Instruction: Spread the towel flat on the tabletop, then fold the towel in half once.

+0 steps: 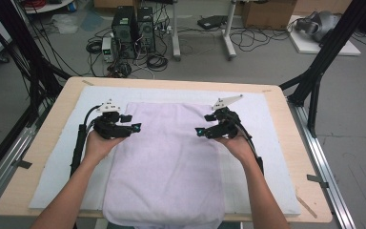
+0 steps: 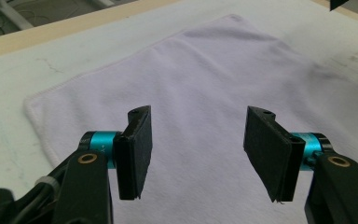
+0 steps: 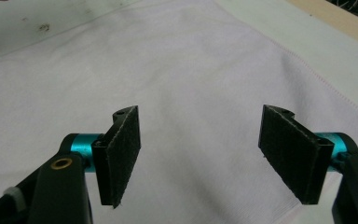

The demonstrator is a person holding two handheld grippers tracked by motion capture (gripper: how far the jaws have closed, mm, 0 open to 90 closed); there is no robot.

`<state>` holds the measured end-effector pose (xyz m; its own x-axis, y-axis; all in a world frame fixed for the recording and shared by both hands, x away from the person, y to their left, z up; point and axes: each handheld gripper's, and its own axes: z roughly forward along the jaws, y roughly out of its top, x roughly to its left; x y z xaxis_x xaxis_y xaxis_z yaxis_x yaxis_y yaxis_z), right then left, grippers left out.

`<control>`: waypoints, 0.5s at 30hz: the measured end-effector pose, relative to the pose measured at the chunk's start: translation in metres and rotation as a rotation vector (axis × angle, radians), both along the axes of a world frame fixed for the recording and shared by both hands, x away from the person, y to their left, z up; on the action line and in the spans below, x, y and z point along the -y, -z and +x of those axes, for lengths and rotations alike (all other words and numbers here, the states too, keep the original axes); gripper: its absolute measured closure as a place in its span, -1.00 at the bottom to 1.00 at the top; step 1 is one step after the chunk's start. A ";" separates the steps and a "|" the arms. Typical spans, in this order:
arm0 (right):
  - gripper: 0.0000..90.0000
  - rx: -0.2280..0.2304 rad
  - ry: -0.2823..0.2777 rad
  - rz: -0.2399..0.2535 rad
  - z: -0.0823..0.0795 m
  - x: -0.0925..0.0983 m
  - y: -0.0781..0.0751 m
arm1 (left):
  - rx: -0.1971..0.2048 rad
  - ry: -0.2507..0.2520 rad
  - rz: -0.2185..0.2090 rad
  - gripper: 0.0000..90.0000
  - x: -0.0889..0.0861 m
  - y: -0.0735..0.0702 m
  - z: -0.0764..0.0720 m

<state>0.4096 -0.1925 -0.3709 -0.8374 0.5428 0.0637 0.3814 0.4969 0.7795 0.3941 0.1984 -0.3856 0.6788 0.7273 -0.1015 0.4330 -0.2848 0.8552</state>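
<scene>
From the high view, my two forearms come up from the near edge of the table (image 1: 43, 143), one on each side, and each hand holds one gripper with its jaws turned inward toward the other. My left gripper (image 1: 134, 128) sits over the left edge of the one pale lilac towel (image 1: 167, 162), my right gripper (image 1: 199, 131) over its right edge, both in the towel's far half and about level with each other. The towel lies flat on a white mat (image 1: 262, 124), its long axis running from me toward the far side, its near end hanging over the table's near edge. On the floor beyond the table stand two dark computer towers (image 1: 133, 31). In the left gripper view, my left gripper (image 2: 196, 154) has its two black padded jaws spread wide apart with nothing between them, held just above the towel (image 2: 205, 79); one rounded corner of the cloth shows to the left, another at the far top, with the mat (image 2: 74, 51) around them. In the right gripper view, my right gripper (image 3: 200, 156) is likewise released, its jaws wide and empty over the towel (image 3: 177, 70), whose hemmed edge runs diagonally at the right against the mat (image 3: 307, 42).
</scene>
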 end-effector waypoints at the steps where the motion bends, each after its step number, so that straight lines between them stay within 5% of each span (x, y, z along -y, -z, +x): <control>1: -0.36 -0.007 0.003 -0.005 0.004 -0.001 -0.001 | 0.009 -0.010 -0.002 -0.06 -0.001 -0.001 0.003; 9: -0.36 -0.009 0.030 -0.021 0.031 -0.005 0.004 | -0.005 -0.051 0.075 -0.04 -0.006 -0.001 0.033; 15: -0.27 -0.024 0.082 -0.071 0.045 -0.002 0.022 | -0.055 -0.066 0.103 0.00 -0.009 0.018 0.046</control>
